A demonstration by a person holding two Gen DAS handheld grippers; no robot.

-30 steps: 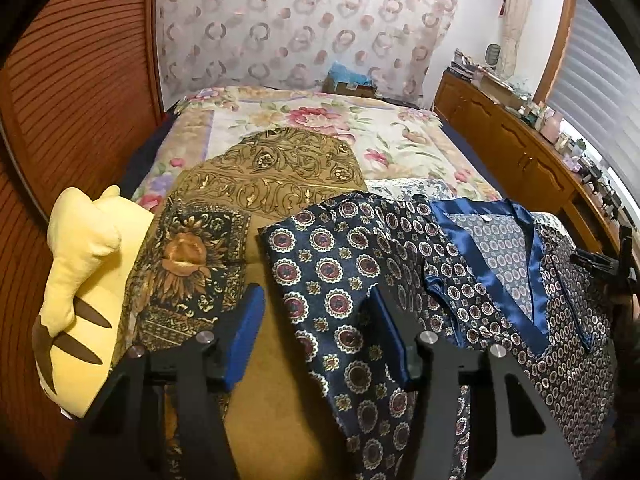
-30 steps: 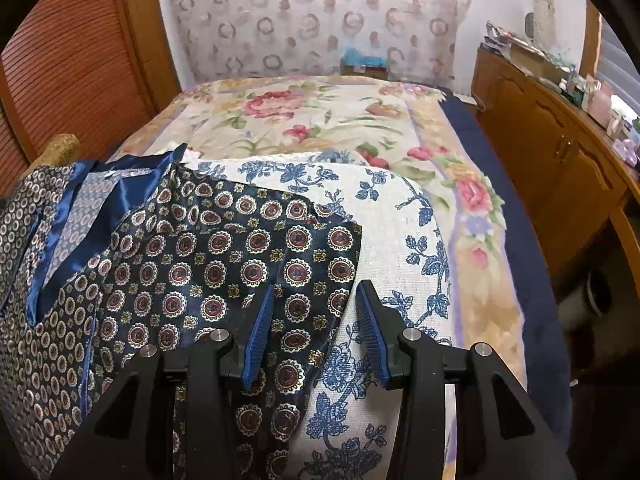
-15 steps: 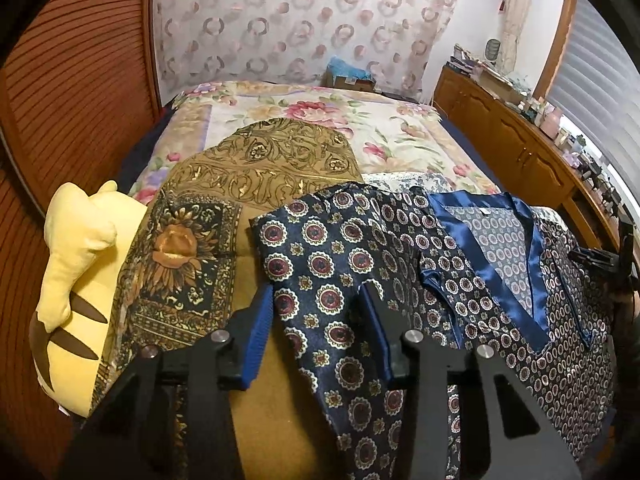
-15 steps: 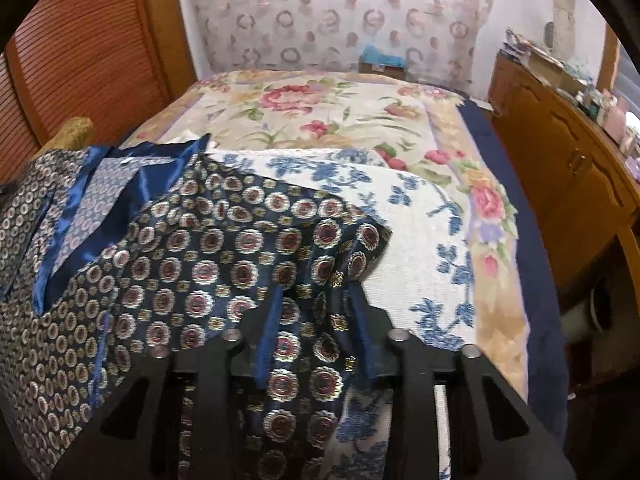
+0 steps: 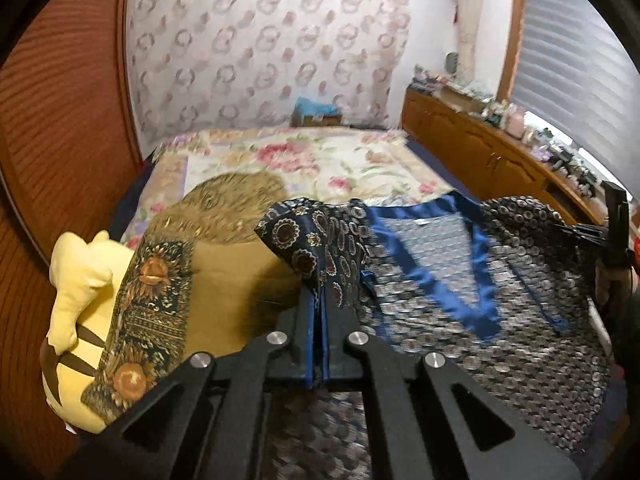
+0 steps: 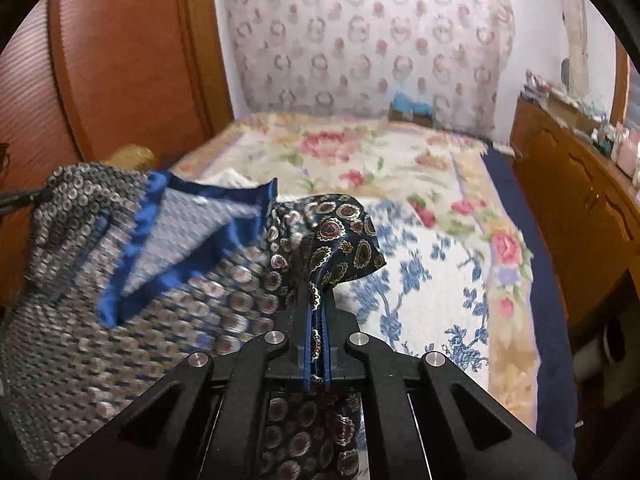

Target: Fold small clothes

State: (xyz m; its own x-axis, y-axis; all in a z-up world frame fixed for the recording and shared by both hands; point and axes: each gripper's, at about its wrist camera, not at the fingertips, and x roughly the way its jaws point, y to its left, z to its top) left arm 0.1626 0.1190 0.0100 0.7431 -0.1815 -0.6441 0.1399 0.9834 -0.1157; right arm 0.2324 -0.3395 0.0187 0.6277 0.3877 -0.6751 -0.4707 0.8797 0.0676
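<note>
A dark navy medallion-print top with a bright blue satin collar [image 5: 440,280] lies spread on the bed; it also shows in the right wrist view [image 6: 160,264]. My left gripper [image 5: 319,312] is shut on its left sleeve [image 5: 308,240], which bunches up above the fingers. My right gripper [image 6: 317,312] is shut on its right sleeve [image 6: 336,236], lifted off the bed. Both sleeves are raised and the body of the top hangs blurred between them. The far tip of the right gripper shows at the left wrist view's right edge [image 5: 616,220].
A gold and brown patterned cushion [image 5: 224,248] and a yellow plush toy [image 5: 76,292] lie left of the top. A blue floral white cloth [image 6: 424,280] lies under its right side. The floral bedspread [image 6: 360,152] stretches behind. A wooden dresser [image 6: 576,184] stands at right.
Both grippers closed on the sleeves and lifted them off the bed. The views tilted up and the garment rose with them.
</note>
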